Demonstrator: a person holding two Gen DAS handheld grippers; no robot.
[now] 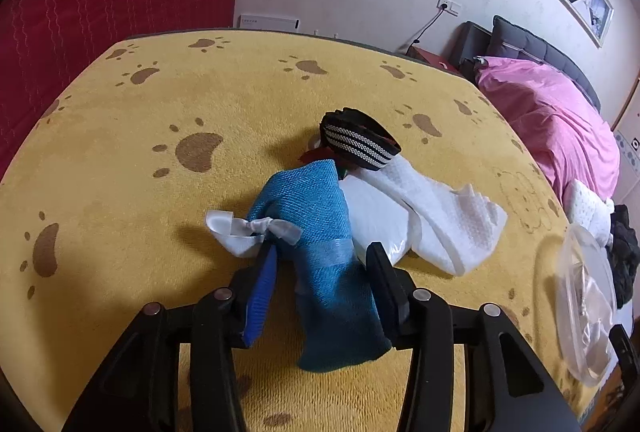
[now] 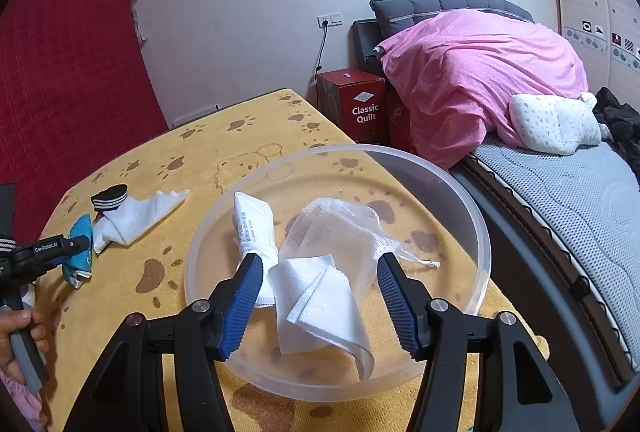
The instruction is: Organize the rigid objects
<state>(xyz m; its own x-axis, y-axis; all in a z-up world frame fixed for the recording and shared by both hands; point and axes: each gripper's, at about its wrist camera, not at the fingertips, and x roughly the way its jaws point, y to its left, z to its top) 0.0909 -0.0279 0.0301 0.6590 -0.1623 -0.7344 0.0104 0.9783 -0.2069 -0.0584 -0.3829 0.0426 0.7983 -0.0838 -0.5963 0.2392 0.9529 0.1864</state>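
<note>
Blue pouch [image 1: 320,232] beside white cloth [image 1: 440,216]

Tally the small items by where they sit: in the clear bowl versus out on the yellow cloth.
In the clear bowl: 3 (rolled white sock, folded white cloth, clear mesh pouch)
On the yellow cloth: 3 (blue pouch, black striped band, white cloth)
Total: 6
</note>
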